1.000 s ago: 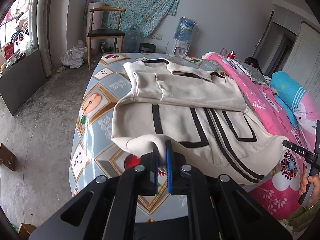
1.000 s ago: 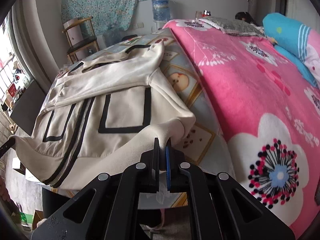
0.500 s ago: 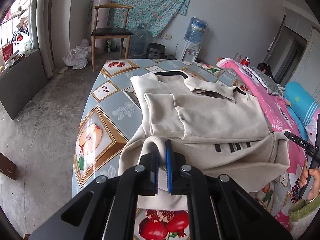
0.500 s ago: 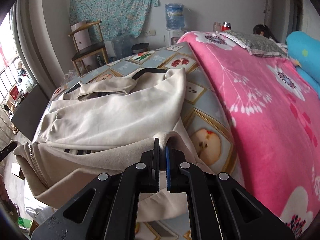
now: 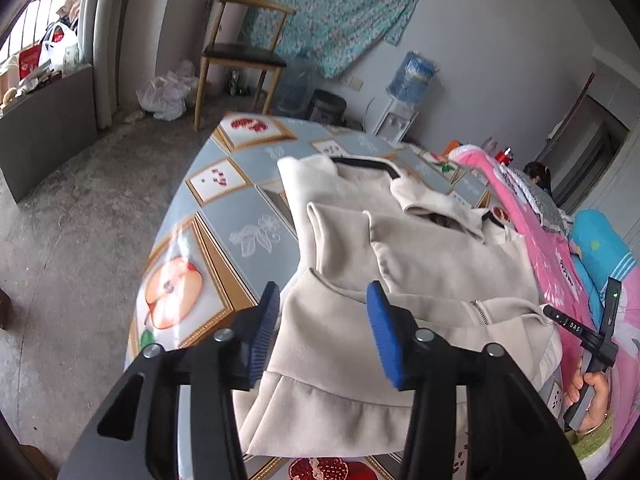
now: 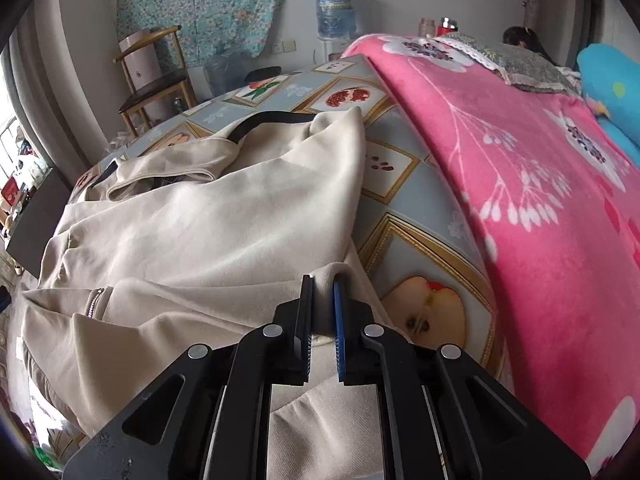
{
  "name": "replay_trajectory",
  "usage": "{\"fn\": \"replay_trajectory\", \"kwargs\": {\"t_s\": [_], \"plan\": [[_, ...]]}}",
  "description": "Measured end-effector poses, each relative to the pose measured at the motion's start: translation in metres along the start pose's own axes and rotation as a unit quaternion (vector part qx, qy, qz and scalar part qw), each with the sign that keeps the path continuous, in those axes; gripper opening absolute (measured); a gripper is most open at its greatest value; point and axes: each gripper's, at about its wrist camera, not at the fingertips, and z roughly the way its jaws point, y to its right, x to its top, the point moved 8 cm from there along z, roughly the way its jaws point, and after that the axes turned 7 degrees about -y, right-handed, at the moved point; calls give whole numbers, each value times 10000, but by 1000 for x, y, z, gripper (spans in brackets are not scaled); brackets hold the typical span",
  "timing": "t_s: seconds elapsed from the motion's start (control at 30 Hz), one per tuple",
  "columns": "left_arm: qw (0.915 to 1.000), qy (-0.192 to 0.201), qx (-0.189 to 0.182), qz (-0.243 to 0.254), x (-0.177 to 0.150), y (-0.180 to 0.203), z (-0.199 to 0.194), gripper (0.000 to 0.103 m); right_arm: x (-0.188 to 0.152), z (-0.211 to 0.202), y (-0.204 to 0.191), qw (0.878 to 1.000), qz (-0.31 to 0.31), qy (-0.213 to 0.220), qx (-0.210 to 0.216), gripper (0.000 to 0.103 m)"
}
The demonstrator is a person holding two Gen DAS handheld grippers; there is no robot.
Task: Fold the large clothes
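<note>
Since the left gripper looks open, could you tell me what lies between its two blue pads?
In the left wrist view, the left gripper has just been opening; the folded-over hem of the beige jacket lies in the gap, with neither pad pressing on it.

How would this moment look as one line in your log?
step: bottom half folded up | left gripper: jaws just opened, off jacket | right gripper: pinching hem

Home bedroom, pink blanket (image 6: pixel 520 168), wooden chair (image 5: pixel 240 52), water dispenser (image 5: pixel 404 96)
</note>
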Motion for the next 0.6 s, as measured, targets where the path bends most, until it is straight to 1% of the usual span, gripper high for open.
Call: {"fn": "replay_trajectory", "kwargs": {"t_s": [0.1, 0.17, 0.23, 0.27, 0.3, 0.33, 0.4, 0.5, 0.53, 0.6], "plan": [[9999, 112, -38, 25, -3, -3, -22, 47, -5, -5, 9, 9999, 107, -32, -20, 8], [9999, -22, -101, 28, -12, -3, -30, 48, -8, -7, 12, 9998, 173, -55, -31, 10], [9995, -265, -158, 15, -27, -2, -33, 53, -11, -13, 15, 9996, 248, -47, -83, 17], [9990, -391, -197, 14, -35, -1, -33, 54, -12, -15, 18, 9995, 295, -30, -137, 31], [9983, -519, -268, 3, -44, 0, -33, 56, -14, -21, 22, 9991, 353, 11, -241, 42], [9974, -631, -353, -21, -53, 2, -32, 57, -17, -26, 26, 9988, 406, 46, -257, 44], [9945, -850, -595, -128, -72, 6, -30, 60, -25, -36, 31, 9984, 563, 28, -88, 48], [9883, -1091, -963, -453, -90, 12, -22, 63, -45, -50, 34, 9964, 815, -43, 233, 59], [9863, -1135, -1043, -595, -94, 12, -18, 64, -53, -55, 34, 9949, 917, -81, 402, 64], [9825, -1194, -1129, -879, -100, 9, -10, 65, -69, -61, 36, 9910, 1144, -148, 676, 69]]}}
